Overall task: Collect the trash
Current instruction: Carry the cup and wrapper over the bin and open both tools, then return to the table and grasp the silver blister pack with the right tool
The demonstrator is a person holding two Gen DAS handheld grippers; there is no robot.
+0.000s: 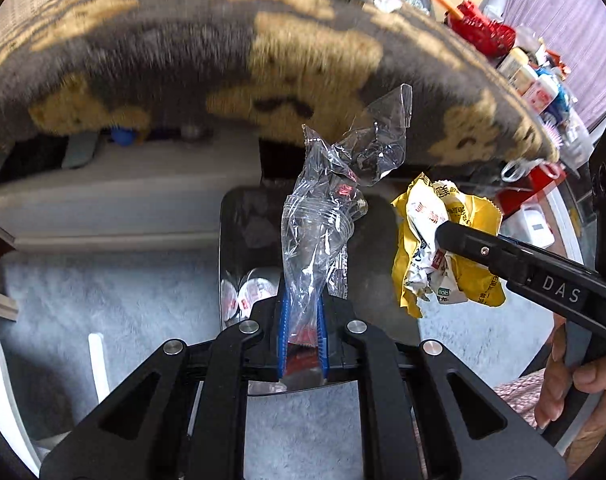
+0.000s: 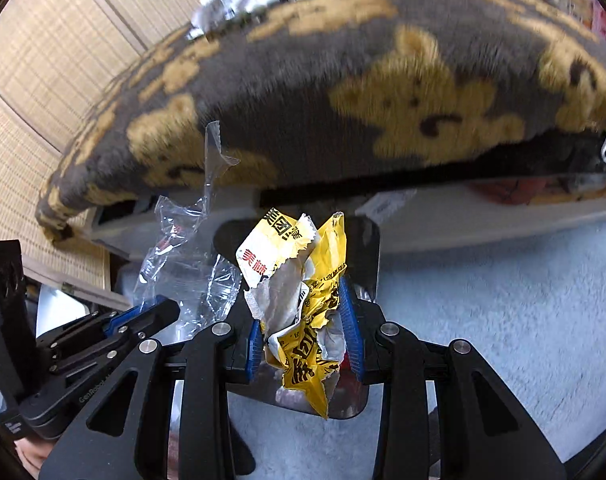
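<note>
A: Home, living rm prob. Fuzzy bear-print blanket (image 1: pixel 207 60) over a low bench, pale shag rug (image 2: pixel 503 312) on floor.

B: Yep. Woven blinds (image 2: pixel 43 60) at 10 o'clock, purple curtain (image 1: pixel 563 20) at 2, household bottles (image 1: pixel 539 88) crowded w/ clutter.

Bright, fisheye-warped, perhaps motion-blurred

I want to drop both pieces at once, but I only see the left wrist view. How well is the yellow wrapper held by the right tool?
Observer: The yellow wrapper is pinched between both blue pads of the right tool.
Operator: Is it over the bin?
Observer: Yes, the black bin sits directly behind and below it.
Operator: And my clear bag from that side?
Observer: The clear bag stands up from the left tool, left of the wrapper.
</note>
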